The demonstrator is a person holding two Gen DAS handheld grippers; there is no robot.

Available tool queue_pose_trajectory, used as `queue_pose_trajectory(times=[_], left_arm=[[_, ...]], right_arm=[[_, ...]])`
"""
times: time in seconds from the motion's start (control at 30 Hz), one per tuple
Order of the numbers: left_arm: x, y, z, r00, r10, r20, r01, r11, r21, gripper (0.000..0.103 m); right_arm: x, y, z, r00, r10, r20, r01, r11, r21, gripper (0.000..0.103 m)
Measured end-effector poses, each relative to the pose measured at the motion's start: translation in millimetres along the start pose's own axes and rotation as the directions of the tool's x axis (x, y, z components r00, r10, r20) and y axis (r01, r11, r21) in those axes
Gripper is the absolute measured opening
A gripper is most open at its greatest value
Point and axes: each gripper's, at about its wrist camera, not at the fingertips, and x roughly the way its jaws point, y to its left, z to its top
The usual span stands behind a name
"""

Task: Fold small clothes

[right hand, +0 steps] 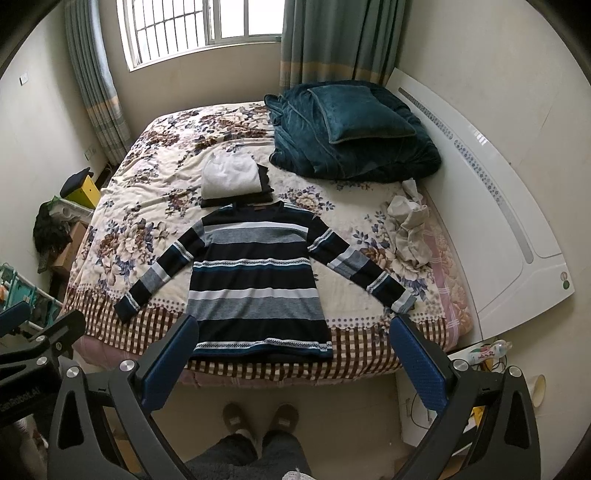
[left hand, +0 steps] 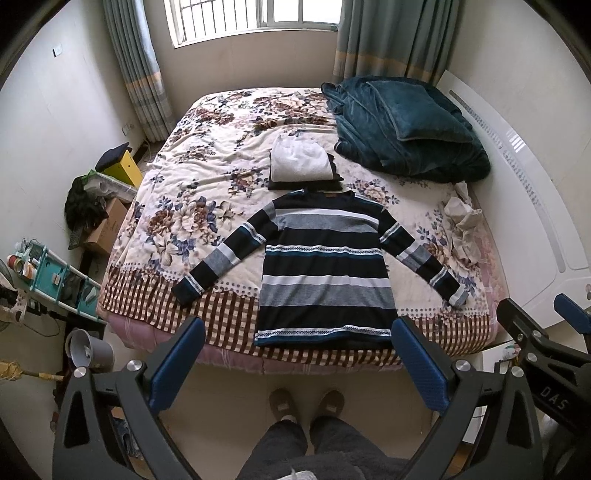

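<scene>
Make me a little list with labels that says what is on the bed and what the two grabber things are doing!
sweater: striped sweater lies flat, sleeves spread, hem at the near edge of the bed
folded pile: white folded top on dark clothes, just beyond the sweater's collar
crumpled cloth: beige cloth to the sweater's right
blanket: teal blanket with pillow, far right corner
left gripper: open, holding nothing
right gripper: open, holding nothing
folding: not started

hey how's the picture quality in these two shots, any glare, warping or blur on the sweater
Left wrist view: daylight from the window blows out the panes; strong fisheye bend with dark corners; striped sweater sharp. Right wrist view: same barrel warp, glare streak on the white headboard; sweater in focus, shadows soft.
</scene>
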Motion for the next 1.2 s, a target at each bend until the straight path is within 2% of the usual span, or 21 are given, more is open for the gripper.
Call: queue_pose_trajectory(times=[0.23, 0.8, 0.93, 1.2], left_arm=[[-3, 4, 1, 1.000, -0.007, 0.016, 0.007, 1.000, -0.008, 0.103], [-2, 5, 1, 1.000, -0.007, 0.018, 0.007, 1.000, -0.004, 0.103], [-2, 5, 0, 1.000, -0.009, 0.018, 0.009, 1.000, -0.003, 0.103], [1, 0, 13, 1.000, -0.014, 0.016, 0.014, 1.000, -0.002, 0.103]], right_arm=[[-14, 3, 12, 1.000, 0.003, 0.009, -0.003, 1.000, -0.001, 0.103], [-14, 2, 15, 1.000, 0.002, 0.005, -0.002, 1.000, 0.000, 0.103], [-19, 1, 25, 1.000, 0.001, 0.007, -0.001, 1.000, 0.002, 0.103], [-18, -3, 31, 1.000, 0.000, 0.008, 0.000, 1.000, 0.004, 0.103]])
